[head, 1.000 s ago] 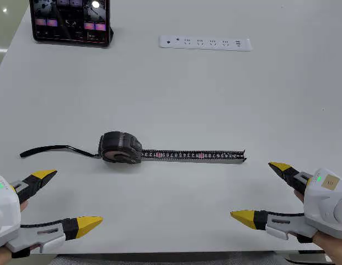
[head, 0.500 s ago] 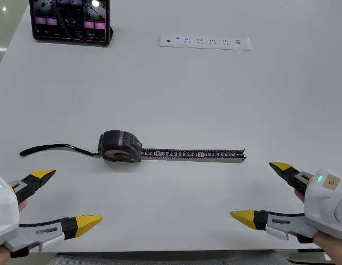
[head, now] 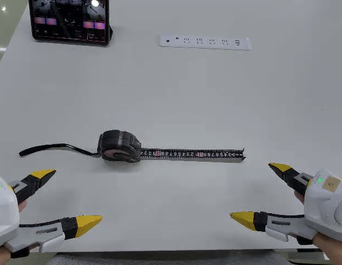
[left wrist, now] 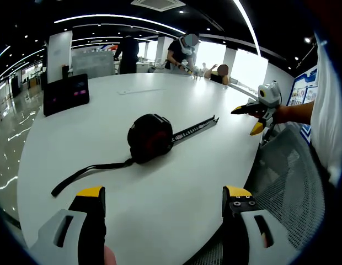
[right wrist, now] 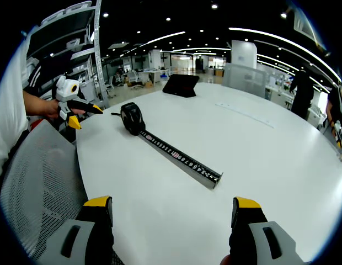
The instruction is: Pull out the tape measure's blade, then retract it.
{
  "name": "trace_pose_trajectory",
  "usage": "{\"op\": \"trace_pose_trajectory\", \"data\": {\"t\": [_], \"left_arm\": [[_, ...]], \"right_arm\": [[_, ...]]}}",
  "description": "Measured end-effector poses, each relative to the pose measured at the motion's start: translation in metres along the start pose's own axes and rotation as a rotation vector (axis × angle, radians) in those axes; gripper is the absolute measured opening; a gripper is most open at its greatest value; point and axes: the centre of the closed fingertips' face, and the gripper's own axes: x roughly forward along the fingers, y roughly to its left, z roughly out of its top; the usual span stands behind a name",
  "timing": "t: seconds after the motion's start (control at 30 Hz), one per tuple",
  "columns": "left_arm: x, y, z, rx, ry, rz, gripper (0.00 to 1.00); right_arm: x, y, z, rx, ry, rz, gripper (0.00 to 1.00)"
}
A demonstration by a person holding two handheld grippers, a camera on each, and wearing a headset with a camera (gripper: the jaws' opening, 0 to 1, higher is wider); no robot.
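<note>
Both of your grippers are held at the near edge of the white table (head: 215,99), one on each side, and neither touches the work. Your left gripper (head: 71,197) is at the lower left of the head view, its yellow-tipped jaws spread wide with nothing between them. Your right gripper (head: 254,190) is at the lower right, also wide apart and empty. The tape measure (head: 120,146) lies on the table between the two and a little farther from you. Its dark round case is nearer your left side, and its blade (head: 193,154) is drawn out flat along the tabletop toward your right. The blade's hooked end is the part nearest the right gripper, though well apart from it. A black wrist strap (head: 49,148) trails from the case out to your left. In the left gripper view the case lies ahead of the jaws, well beyond their tips. In the right gripper view the blade runs at a slant from the case down toward the jaws and stops short of them. At the far side of the table a tablet (head: 70,21) with a lit screen stands at the left, and a white power strip (head: 205,42) lies further right. A grey mesh chair back (right wrist: 33,182) shows at the table's near edge.
</note>
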Motion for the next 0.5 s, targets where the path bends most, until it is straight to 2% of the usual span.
{"op": "trace_pose_trajectory", "data": {"t": [0.5], "left_arm": [[-0.0002,0.0018,0.0046,-0.005,-0.011,0.0,0.84]], "right_arm": [[0.0002,0.001,0.0022,-0.001,-0.002,0.001,0.88]]}}
